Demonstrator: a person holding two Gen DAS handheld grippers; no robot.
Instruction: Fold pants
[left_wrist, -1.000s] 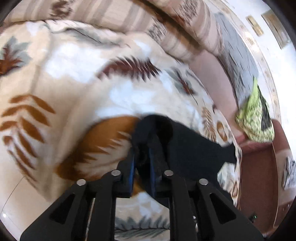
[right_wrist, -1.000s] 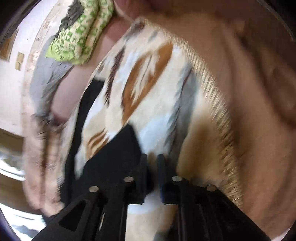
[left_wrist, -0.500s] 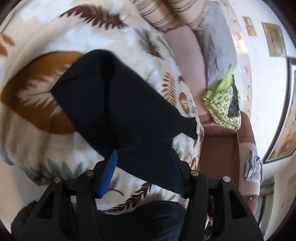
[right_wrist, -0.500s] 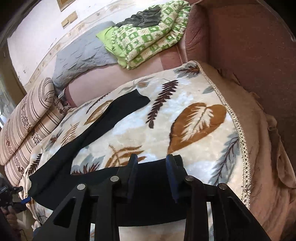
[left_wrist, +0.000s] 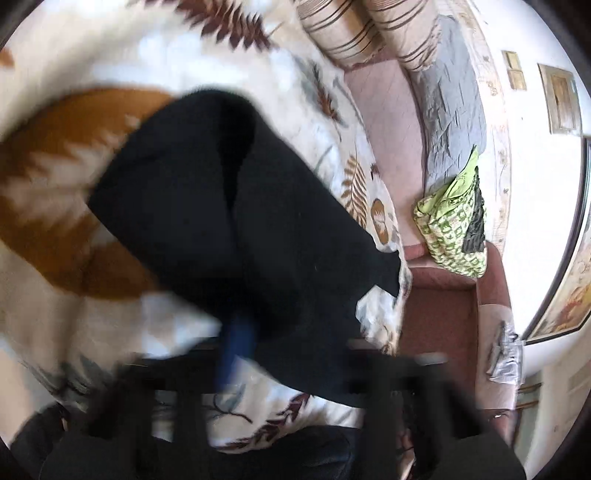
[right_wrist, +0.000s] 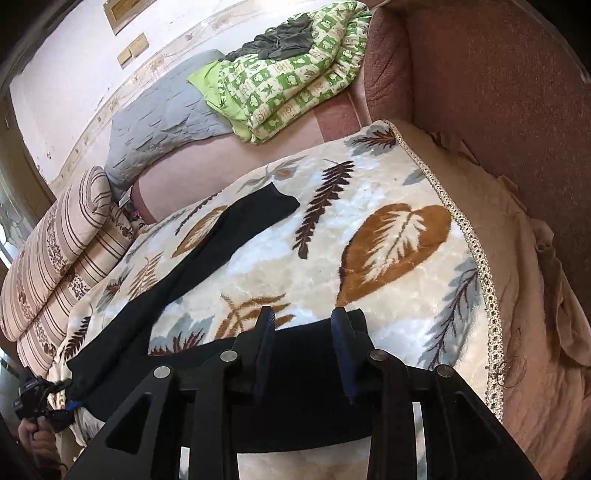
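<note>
Black pants (right_wrist: 207, 266) lie under the parted right tongs (right_wrist: 304, 325) (left blurred).

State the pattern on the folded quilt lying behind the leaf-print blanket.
Green and cream checks on the quilt, clearest in the right wrist view.

We've got a leaf-print blanket (right_wrist: 369, 236) spread over the reddish-brown sofa (right_wrist: 498, 85). Far back sit a green checkered quilt (right_wrist: 280, 81) and a grey cover (right_wrist: 159, 125), with striped cushions (right_wrist: 62, 251) off left.
</note>
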